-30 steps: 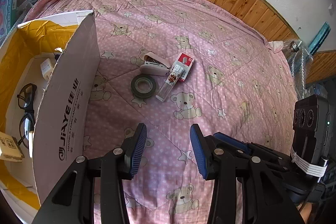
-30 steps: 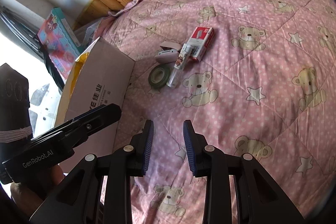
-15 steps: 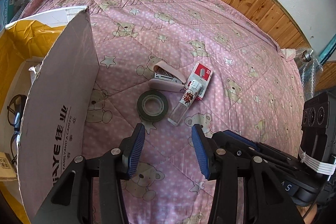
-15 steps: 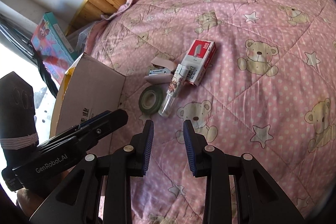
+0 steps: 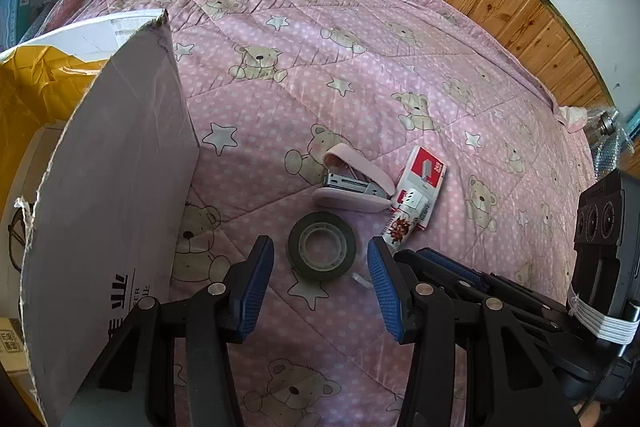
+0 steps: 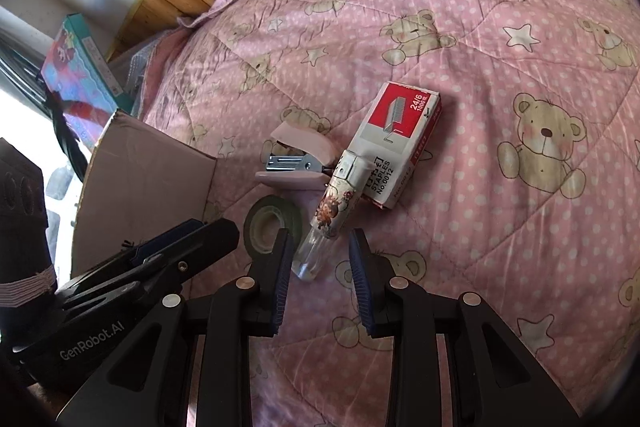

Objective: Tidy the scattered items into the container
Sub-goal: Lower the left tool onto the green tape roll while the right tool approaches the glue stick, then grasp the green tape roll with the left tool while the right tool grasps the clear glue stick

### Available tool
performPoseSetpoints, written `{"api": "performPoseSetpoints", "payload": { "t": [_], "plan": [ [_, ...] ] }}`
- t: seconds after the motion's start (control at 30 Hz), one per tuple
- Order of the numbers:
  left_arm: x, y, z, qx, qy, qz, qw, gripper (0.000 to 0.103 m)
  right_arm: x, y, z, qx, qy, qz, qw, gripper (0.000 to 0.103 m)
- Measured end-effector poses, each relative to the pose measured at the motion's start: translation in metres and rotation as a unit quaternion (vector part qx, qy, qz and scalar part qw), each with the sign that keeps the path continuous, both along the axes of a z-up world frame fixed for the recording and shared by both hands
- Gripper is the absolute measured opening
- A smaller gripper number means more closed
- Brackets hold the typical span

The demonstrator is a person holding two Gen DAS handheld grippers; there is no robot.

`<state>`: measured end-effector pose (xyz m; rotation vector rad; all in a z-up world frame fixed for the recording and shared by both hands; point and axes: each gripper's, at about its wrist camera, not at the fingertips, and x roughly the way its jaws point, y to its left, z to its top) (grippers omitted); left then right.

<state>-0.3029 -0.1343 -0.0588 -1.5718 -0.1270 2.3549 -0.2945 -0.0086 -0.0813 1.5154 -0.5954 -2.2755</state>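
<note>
So the roll of dark green tape [image 5: 321,246] is lying flat on the pink teddy bear quilt [image 5: 360,67], right in front of the left gripper [image 5: 321,283], which is spread wide with nothing in it, a blue pad either side of the roll. Just behind the tape sits a pink stapler [image 5: 352,183], sprung open. Touching its right end is a clear glue tube [image 6: 330,217] with a flowery label, and that leans against a red and white staples box [image 6: 398,143]. The right gripper [image 6: 318,277] is open too, empty, its pads flanking the tube's clear end. Off to the left is the cardboard box [image 5: 108,187], yellow lined inside, with glasses [image 5: 14,239] just peeking in there
</note>
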Motion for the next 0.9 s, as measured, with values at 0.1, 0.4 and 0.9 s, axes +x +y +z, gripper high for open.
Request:
{"api": "performPoseSetpoints", "payload": {
  "t": [0.1, 0.4, 0.9],
  "plan": [
    [-0.003, -0.005, -0.009, -0.01, -0.003, 0.009, 0.9999, 0.05, -0.009, -0.008, -0.009, 0.016, 0.001, 0.002, 1.0, 0.031],
    [-0.01, 0.004, -0.035, -0.032, -0.023, -0.017, 0.9991, 0.051, 0.003, 0.011, -0.007, 0.041, 0.024, -0.014, 0.999, 0.011],
    [-0.006, 0.016, -0.041, -0.088, 0.034, -0.067, 0.9933, 0.035, 0.028, 0.025, -0.008, 0.083, 0.039, -0.026, 0.995, 0.011]
  ]
}}
